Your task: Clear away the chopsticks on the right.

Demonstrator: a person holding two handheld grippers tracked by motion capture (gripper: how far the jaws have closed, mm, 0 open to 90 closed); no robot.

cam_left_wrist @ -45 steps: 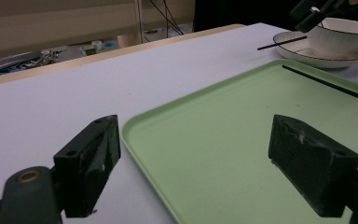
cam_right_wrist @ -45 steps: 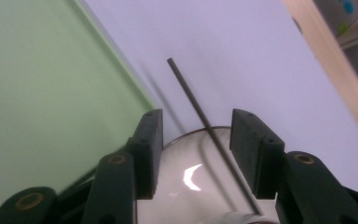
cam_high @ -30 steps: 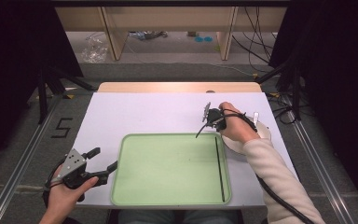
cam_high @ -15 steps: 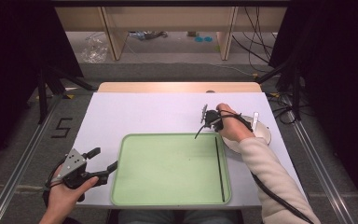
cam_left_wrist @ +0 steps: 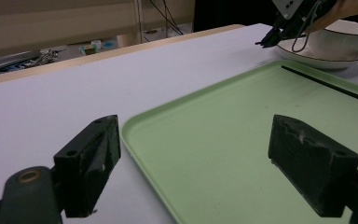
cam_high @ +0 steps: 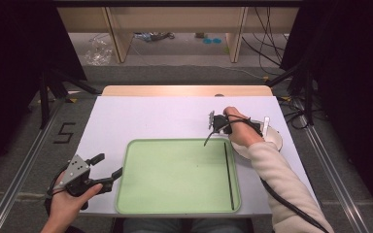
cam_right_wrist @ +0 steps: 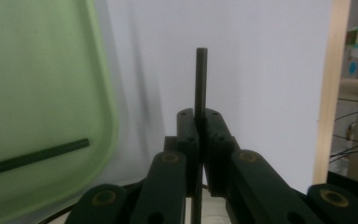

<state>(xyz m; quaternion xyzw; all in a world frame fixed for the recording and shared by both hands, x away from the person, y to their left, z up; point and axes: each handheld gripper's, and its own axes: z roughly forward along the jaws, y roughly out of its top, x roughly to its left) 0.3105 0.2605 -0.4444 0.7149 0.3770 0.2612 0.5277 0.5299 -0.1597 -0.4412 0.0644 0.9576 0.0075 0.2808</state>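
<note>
**Right gripper clamped on one black chopstick; second chopstick lying in the tray**

The right gripper (cam_right_wrist: 199,122) is seen with its jaws pressed together on a thin black chopstick (cam_right_wrist: 201,79); the stick runs up between the jaws and projects beyond their tips, over the white desk (cam_right_wrist: 261,56); its lower part passes down between the gripper's arms. In the high view the right gripper (cam_high: 212,121) is held above the desk, just beyond the far right corner of the green tray (cam_high: 175,174); a white bowl on a plate (cam_high: 272,138) is noted close behind the gripper, partly hidden by the hand and sleeve. A second black chopstick (cam_high: 228,174) is recorded lying flat in the tray, along its right side, nearer the person than the right gripper; in the right gripper view its end (cam_right_wrist: 32,157) is seen to the left of the jaws, inside the tray rim.

The left gripper (cam_left_wrist: 205,163) is found spread wide and holding nothing; one jaw stands over the desk, the other over the tray, with the tray's near left rim (cam_left_wrist: 142,154) between them. In the high view the left gripper (cam_high: 108,170) is held at the tray's left edge, well apart from both chopsticks.
</note>
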